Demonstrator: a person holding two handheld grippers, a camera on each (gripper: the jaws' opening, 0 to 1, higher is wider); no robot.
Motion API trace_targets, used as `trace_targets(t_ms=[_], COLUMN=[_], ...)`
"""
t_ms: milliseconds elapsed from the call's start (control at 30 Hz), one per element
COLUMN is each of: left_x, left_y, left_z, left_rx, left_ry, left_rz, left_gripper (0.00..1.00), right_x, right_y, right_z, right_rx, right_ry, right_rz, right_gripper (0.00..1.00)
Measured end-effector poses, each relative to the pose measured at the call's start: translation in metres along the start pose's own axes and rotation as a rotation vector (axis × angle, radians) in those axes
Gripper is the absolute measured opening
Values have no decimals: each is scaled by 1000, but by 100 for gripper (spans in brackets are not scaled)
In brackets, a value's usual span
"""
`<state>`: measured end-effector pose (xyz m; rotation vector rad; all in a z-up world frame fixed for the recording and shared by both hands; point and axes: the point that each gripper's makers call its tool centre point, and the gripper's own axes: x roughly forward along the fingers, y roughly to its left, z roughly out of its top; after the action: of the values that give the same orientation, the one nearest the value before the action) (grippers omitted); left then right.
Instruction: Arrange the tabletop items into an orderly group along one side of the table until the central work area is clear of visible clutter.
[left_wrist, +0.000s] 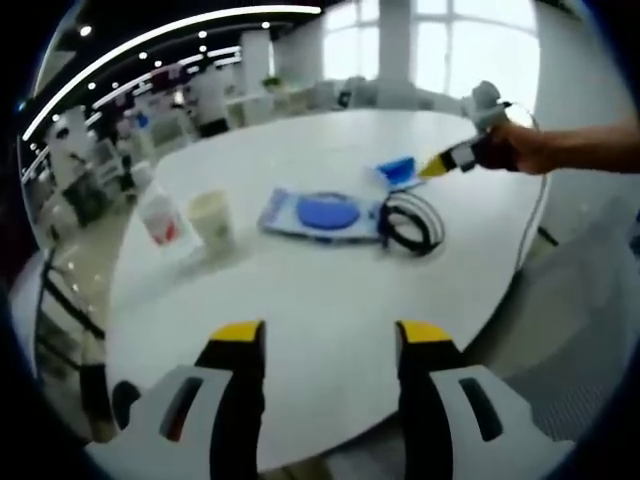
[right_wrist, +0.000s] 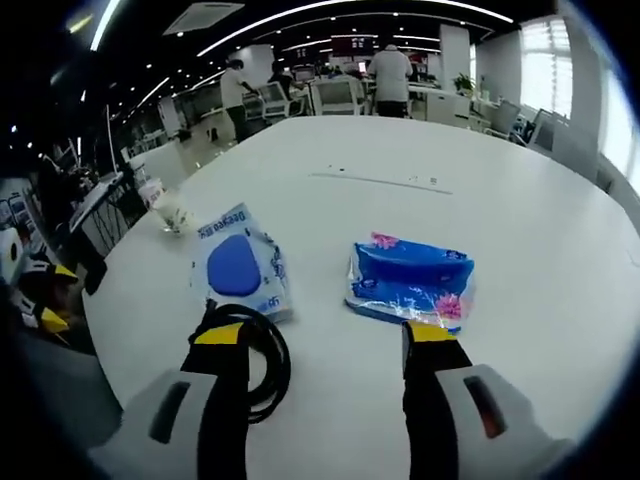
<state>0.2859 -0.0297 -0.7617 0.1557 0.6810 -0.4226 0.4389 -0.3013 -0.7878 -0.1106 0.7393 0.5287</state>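
On the white round table (left_wrist: 300, 300) lie a blue-and-white flat package (left_wrist: 322, 213), a coiled black cable (left_wrist: 410, 222) and a blue tissue pack (left_wrist: 397, 170). A paper cup (left_wrist: 212, 218) and a small red-labelled container (left_wrist: 160, 220) stand at the left. My left gripper (left_wrist: 331, 335) stands open over the near table edge, holding nothing. My right gripper (left_wrist: 437, 166), held by a hand (left_wrist: 525, 148), comes in beside the tissue pack. In the right gripper view my right gripper (right_wrist: 325, 335) is open, with the tissue pack (right_wrist: 410, 280) just ahead, the package (right_wrist: 238, 265) to the left and the cable (right_wrist: 255, 350) by its left jaw.
The cup (right_wrist: 175, 212) stands near the table's left rim in the right gripper view, with the left gripper (right_wrist: 45, 295) beyond that rim. Office desks, chairs and people (right_wrist: 390, 70) fill the background. The far half of the table (right_wrist: 420, 160) is bare.
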Motion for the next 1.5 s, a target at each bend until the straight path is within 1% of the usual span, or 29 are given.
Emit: trace_targets(t_ms=[233,333,500,567,633,733,900,967,1100,1167,1333,1400,1500], left_x=[0,1,1,1,1,1,1,1,1,1,0,0,0], left_y=[-1,-1,-2,-2,-1,-1,-1,-2,-2,-1,-1,0,0], left_z=[1,1,2,2,2,2,2,2,1,1,1,1,0], left_rx=[-9,-16,-16,-17,-17,-19,-20,-19,-17,-20,-21,-23,-27], left_ry=[-6,-9,-11,-12,-13,-13,-12,-12,-9,-10,-9,-9,-7], left_rz=[-6,-8,-11,-12,-10,-9,-9,-10,-12,-11,-10,-8,-8], left_gripper=[49,48,48,48,48,48,48,48,48,48,47,47,47], right_x=[2,6,11,17,21,26,30,33,38,40,46,47,50], right_y=[14,9,12,15,22,30,43,45,55,58,58,57,57], right_z=[-8,-11,-16,-20,-27,-39,-48,-51,-59,-62,-68,-71,-72], right_rx=[-15,-22,-32,-45,-73,-99,-106,-110,-128,-143,-174,-194,-195], right_ry=[24,33,47,59,87,116,130,136,162,173,199,214,225], right_rz=[24,32,52,68,92,103,121,125,143,145,135,129,130], right_gripper=[62,62,61,61,59,59,59,59,59,59,59,57,57])
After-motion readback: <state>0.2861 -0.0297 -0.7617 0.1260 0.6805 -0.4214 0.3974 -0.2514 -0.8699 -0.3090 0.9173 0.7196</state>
